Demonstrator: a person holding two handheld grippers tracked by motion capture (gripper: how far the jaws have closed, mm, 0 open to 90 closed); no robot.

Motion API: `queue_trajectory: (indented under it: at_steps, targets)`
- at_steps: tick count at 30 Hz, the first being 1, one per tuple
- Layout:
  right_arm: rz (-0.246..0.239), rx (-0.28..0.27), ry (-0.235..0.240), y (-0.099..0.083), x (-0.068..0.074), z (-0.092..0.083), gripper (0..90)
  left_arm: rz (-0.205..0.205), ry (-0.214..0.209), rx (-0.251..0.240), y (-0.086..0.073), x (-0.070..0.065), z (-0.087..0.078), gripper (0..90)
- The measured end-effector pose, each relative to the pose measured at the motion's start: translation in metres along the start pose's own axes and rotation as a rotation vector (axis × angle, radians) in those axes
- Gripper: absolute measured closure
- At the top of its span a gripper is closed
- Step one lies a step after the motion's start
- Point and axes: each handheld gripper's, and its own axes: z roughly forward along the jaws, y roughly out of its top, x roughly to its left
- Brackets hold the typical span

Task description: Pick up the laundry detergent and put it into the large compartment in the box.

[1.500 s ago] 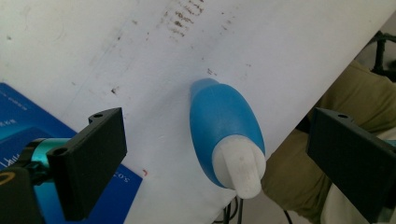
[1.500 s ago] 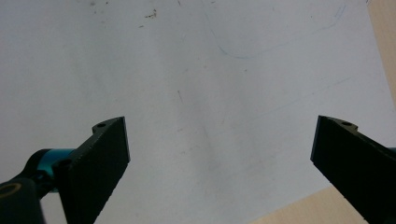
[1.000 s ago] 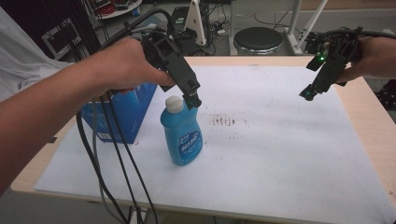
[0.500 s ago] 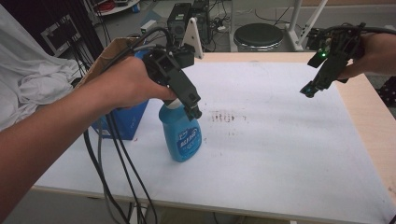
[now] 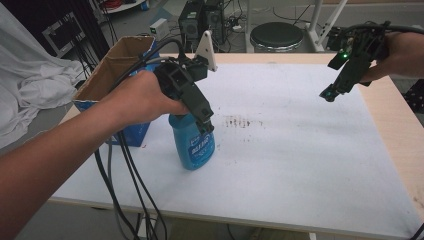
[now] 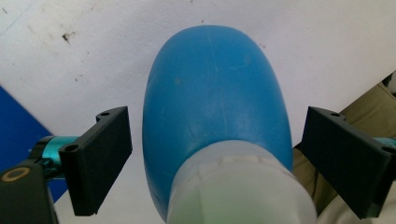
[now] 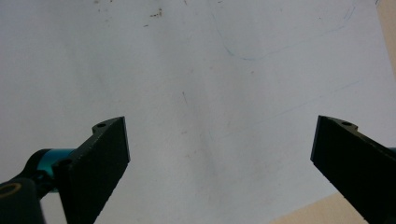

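a lab: computer towers, stool and floor cables beyond the table

Open cardboard box at tabletop's left edge; brown stain mid-sheet; round stool, white cloth beyond.

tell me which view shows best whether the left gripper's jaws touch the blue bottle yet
The left gripper view: the left gripper straddles the blue bottle, its jaws just closing, with gaps visible on both sides. In the high view the hand and gripper body cover the bottle's top. The right gripper view faces bare table.
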Motion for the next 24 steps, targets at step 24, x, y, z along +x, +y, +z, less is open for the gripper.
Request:
queue_trajectory:
  at_steps: [24]
  targets:
    - [0.001, 0.004, 0.007, 0.002, -0.0001, 0.0026, 3.6, -0.018, 0.009, 0.001, 0.0016, 0.0004, 0.0037, 34.9]
